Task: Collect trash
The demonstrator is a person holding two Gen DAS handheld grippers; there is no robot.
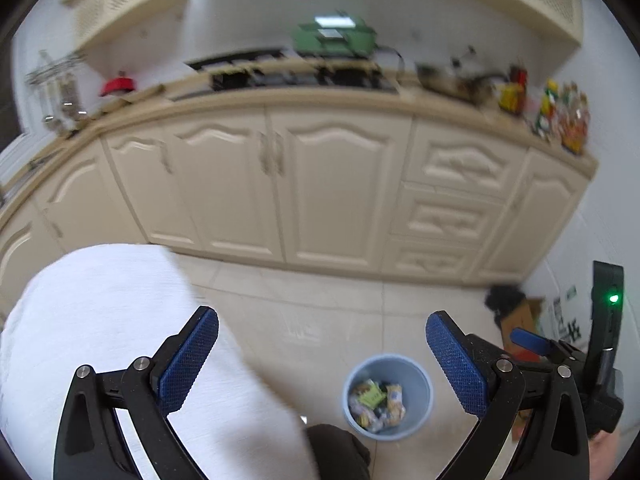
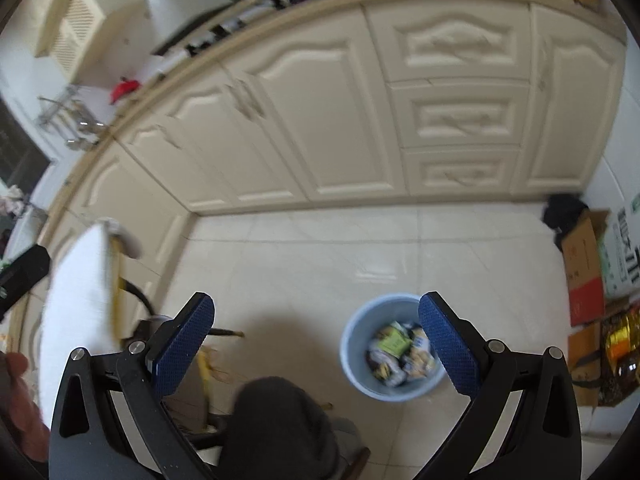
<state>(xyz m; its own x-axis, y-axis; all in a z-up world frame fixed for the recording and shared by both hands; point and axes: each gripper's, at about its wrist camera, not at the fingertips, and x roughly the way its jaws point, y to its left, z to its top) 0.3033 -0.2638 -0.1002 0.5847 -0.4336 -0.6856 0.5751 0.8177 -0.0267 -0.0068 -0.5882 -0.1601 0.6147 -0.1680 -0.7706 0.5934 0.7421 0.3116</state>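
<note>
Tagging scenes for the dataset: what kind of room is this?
Most likely a home kitchen: cream base cabinets with drawers run under a countertop carrying a dark stove top and bottles. On the tiled floor stands a blue trash bin holding wrappers.

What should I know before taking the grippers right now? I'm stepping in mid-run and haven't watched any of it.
Left gripper: open, holding nothing, held above the floor.
Right gripper: open, holding nothing, also above the floor.
Blue bin: upright on the tiled floor in front of the kitchen cabinets, already holding crumpled wrappers.
White surface on the left: nothing visible on it from here.
Done: some trash is in the bin.
Left: no loose trash is clear in these blurred views. Yellowish bits lie on the floor near the left; check whether they count.
</note>
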